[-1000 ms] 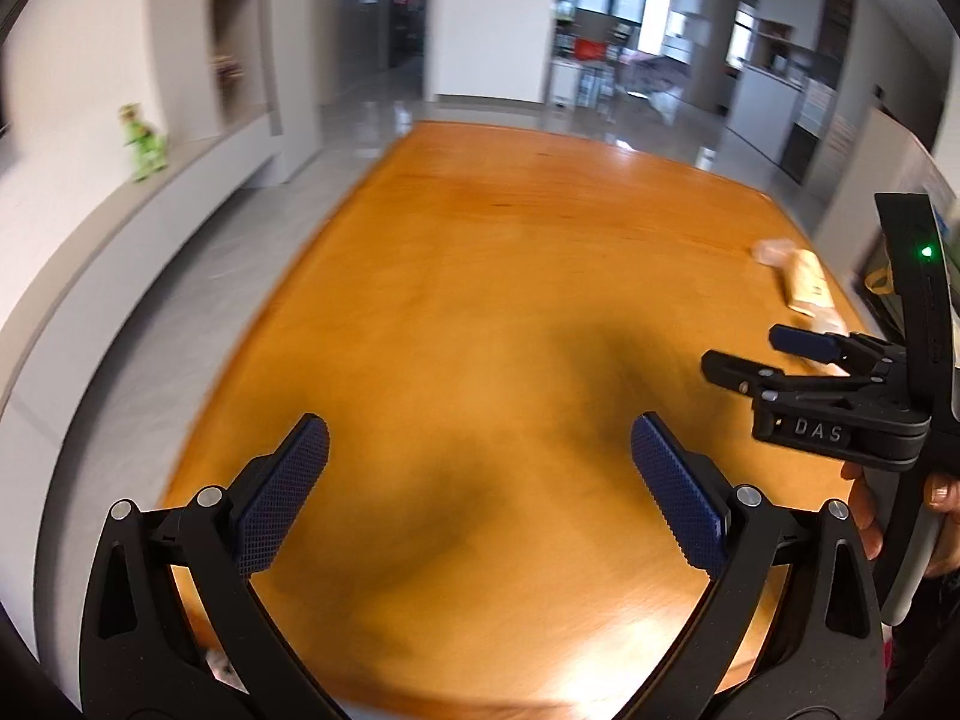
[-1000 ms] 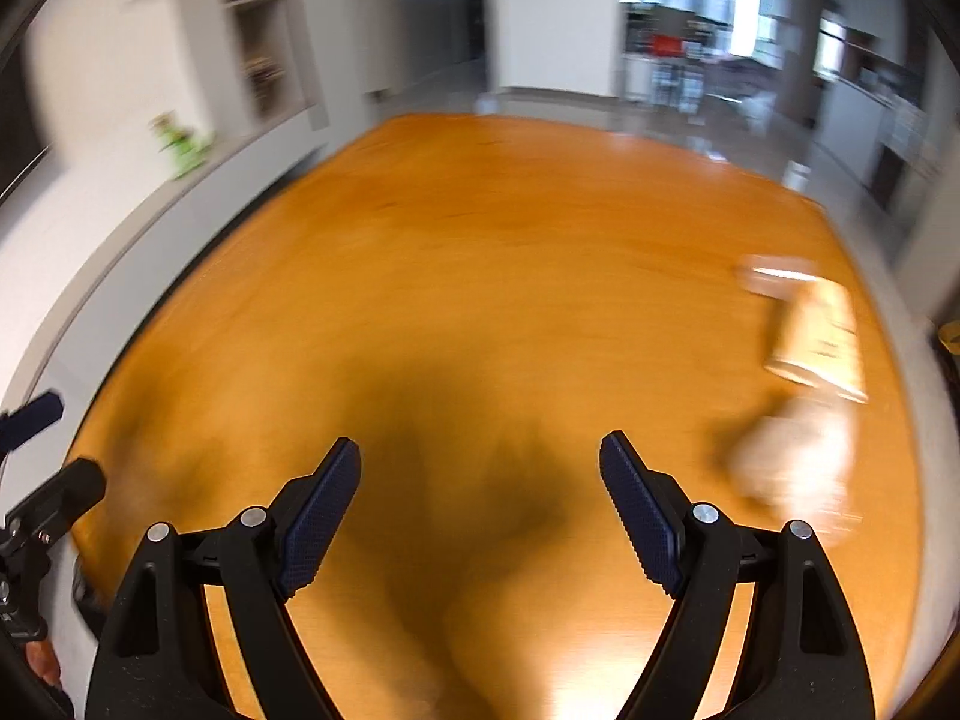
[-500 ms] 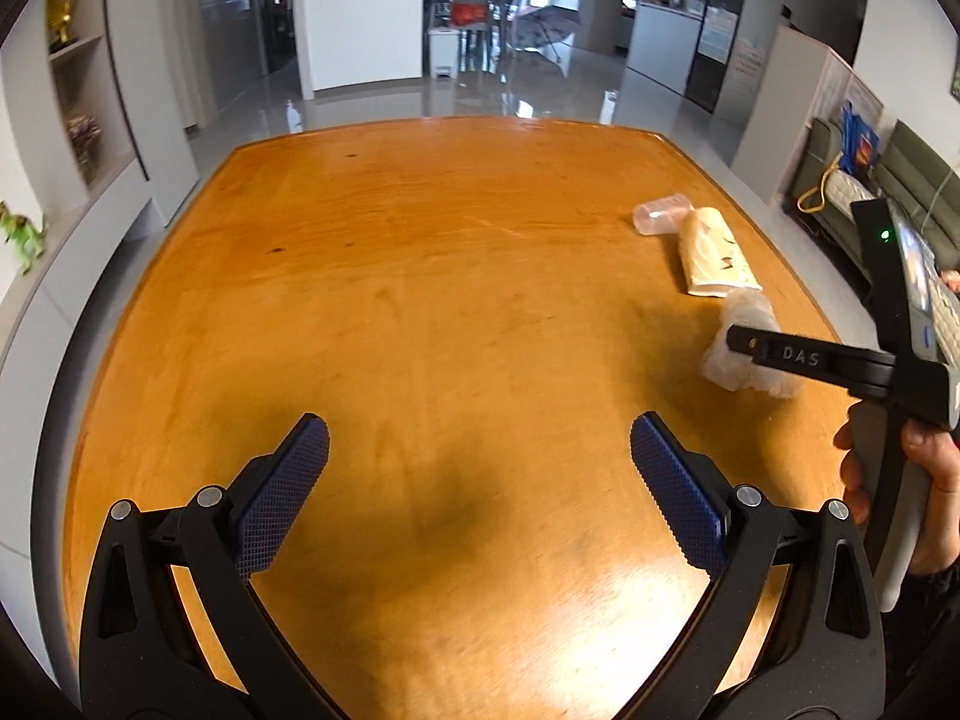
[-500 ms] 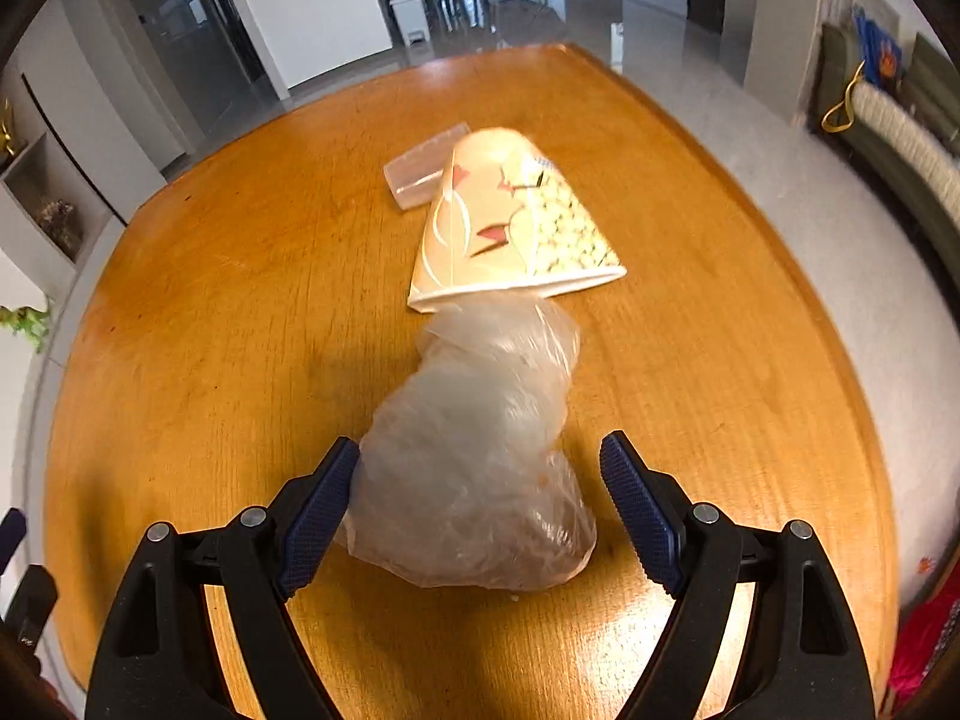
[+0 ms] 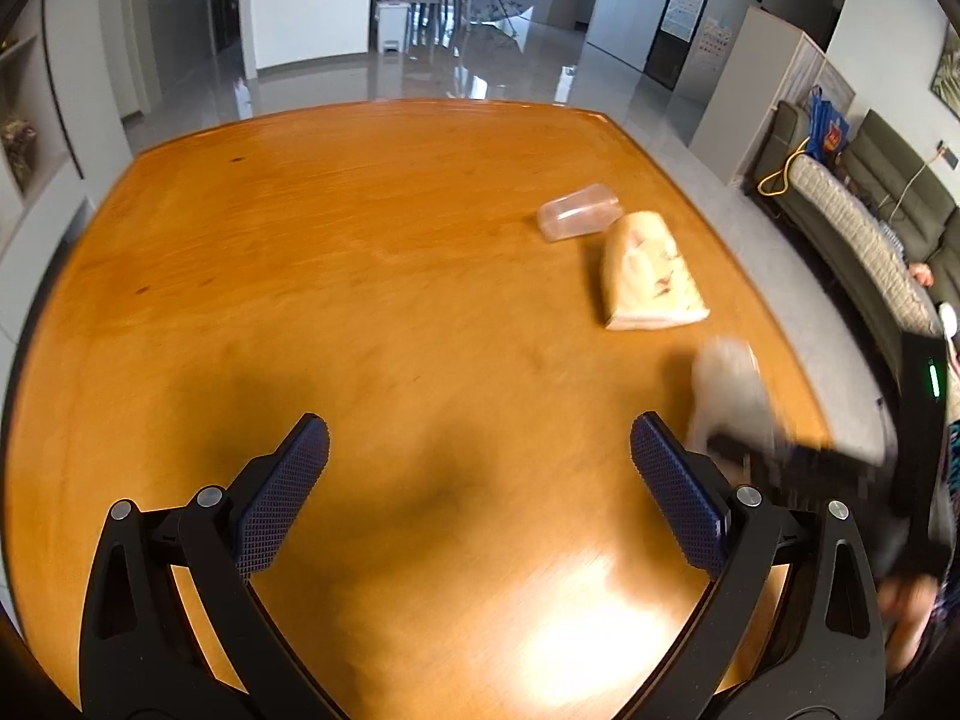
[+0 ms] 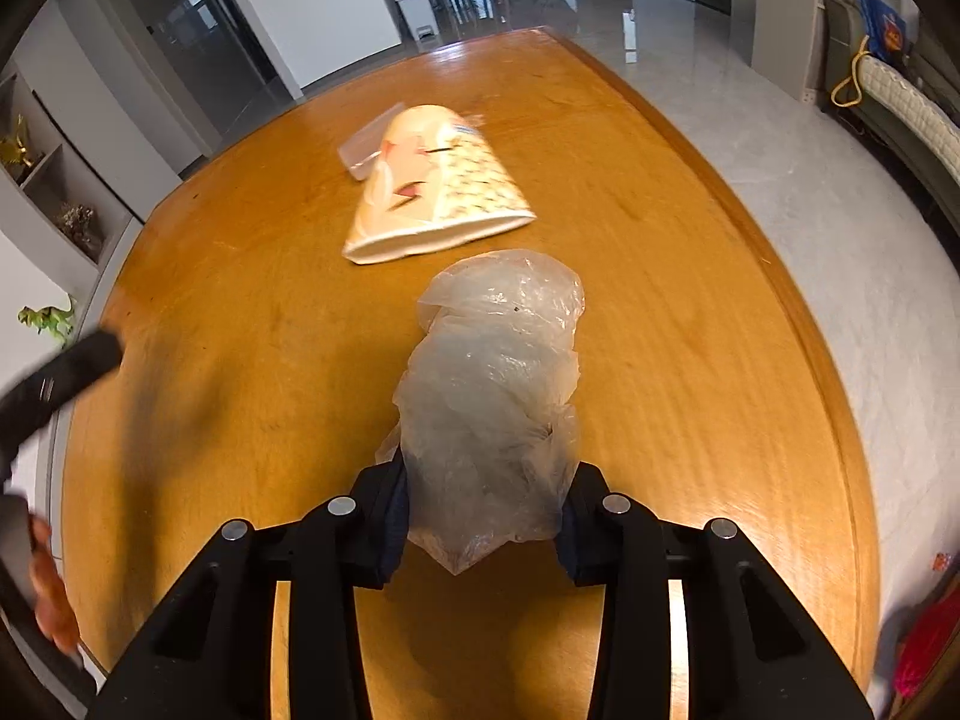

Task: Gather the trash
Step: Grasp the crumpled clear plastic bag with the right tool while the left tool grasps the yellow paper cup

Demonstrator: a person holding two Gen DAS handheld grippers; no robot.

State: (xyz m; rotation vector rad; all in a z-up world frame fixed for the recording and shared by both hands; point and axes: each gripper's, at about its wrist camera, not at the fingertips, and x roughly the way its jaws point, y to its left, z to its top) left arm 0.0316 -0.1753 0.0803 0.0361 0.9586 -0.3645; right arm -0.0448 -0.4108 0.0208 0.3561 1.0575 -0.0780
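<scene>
Your left gripper (image 5: pixel 480 468) hangs over the bare near-left stretch of the table (image 5: pixel 300 276), claw spread wide, nothing between the pads. A second ago it looked down the left edge with the trash barely in sight at the far right; now the whole top is in front of it.

Moving right: the clear plastic cup (image 5: pixel 577 219) lies on its side toward the far right corner, touching the flattened paper cup (image 5: pixel 648 282) just nearer to you. Both are light. The clear one is thin and will buckle, so take it across the body near the rim; the paper one is already squashed flat, so pinch its open edge.

Further right, by the right edge, your right gripper (image 6: pixel 483 516) is closing on the crumpled plastic bag (image 6: pixel 498 384), and the pads already press into its near end. Half a second ago that claw stood wide with the bag merely lying between the fingers; now it has pinched in. The bag is soft, slick, nearly weightless film; it gives under the pads, so a bunched fold holds better than a loose flap. Most of it lies forward of the claw, toward the paper cup.
</scene>
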